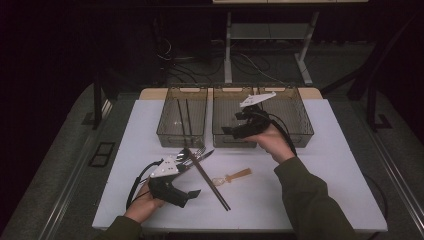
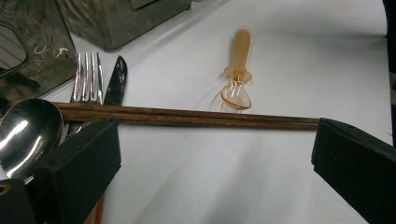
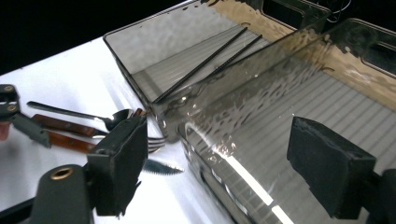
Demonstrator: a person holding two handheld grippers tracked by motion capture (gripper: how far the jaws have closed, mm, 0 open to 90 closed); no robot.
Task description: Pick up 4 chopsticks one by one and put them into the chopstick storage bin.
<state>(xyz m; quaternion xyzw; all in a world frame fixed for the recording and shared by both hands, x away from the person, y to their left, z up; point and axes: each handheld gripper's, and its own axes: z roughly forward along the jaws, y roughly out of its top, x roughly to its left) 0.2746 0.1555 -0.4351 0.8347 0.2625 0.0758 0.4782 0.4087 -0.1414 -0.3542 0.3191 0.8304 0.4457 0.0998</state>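
Observation:
A pair of wooden chopsticks (image 1: 210,182) lies slanted on the white table (image 1: 325,165). In the left gripper view the wooden chopsticks (image 2: 187,116) cross just ahead of my left gripper (image 2: 215,144), whose jaws stand wide open with nothing between them. That left gripper (image 1: 192,196) rests low near the table's front left. A fork (image 2: 88,77), a knife (image 2: 116,84) and a spoon (image 2: 28,130) lie by its left jaw. My right gripper (image 1: 230,131) hovers at the front of the middle clear bin (image 1: 227,142); in its own view the right gripper (image 3: 222,144) is open and holds nothing.
A small orange-handled utensil (image 1: 235,176) lies on the table right of the chopsticks, the same utensil (image 2: 240,51) beyond them in the left gripper view. The left bin (image 1: 170,127) holds black chopsticks (image 3: 205,63). A third bin (image 1: 300,125) stands at the right.

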